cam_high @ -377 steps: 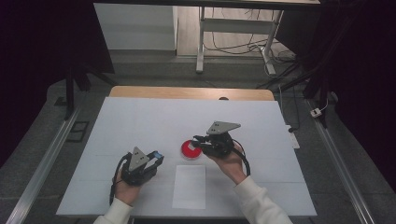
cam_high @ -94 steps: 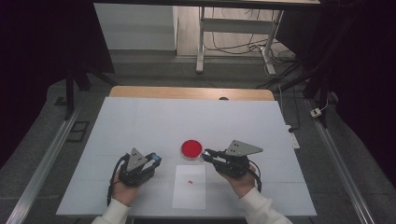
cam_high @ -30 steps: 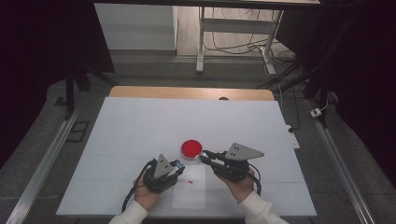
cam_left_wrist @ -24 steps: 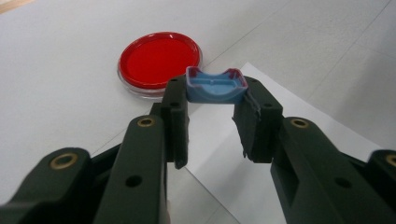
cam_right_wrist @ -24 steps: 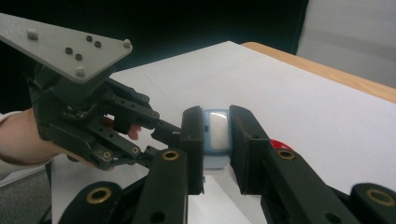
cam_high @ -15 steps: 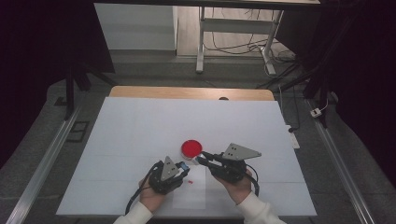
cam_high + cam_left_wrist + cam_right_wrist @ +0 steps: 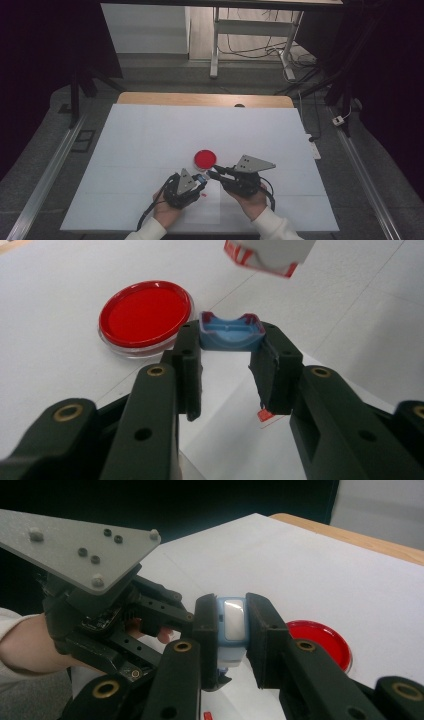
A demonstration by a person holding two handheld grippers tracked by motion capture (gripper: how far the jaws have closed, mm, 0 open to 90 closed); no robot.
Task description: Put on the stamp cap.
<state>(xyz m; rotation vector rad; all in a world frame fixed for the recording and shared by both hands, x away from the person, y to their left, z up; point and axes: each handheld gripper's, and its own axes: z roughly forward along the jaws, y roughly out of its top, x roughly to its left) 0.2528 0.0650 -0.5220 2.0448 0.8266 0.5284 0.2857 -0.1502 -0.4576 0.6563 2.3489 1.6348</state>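
Stamp body [image 7: 231,625], white with a pale blue face, sits pinched between my right gripper [image 7: 231,630] pads, clamped flat on both sides. In the left gripper view its underside [image 7: 270,252] with red marks hangs up beyond my left tips. Blue cap [image 7: 231,332], red-rimmed, is pinched at the very tips of my left gripper [image 7: 230,360]; the pads press its two ends, with the rest of the gap behind it open.

In the high view both hands come in low from the near edge, close together, tips pointing at each other. My left hand [image 7: 167,212] is angled right and away, with the left gripper [image 7: 200,179] low over the sheet. My right hand [image 7: 250,200] is turned left, with the right gripper [image 7: 212,174] about level, grey plate on top. The two sets of tips are just apart; cap and stamp body are near but not joined.

Red dish [image 7: 205,159] lies flat just beyond both tips, left of my left pads in the left gripper view, right of my right pads in the right gripper view. White sheet [image 7: 202,212] lies under and behind my left tips, with a small red stamped mark [image 7: 265,415] on it below my left gripper. Table [image 7: 150,135] is white.
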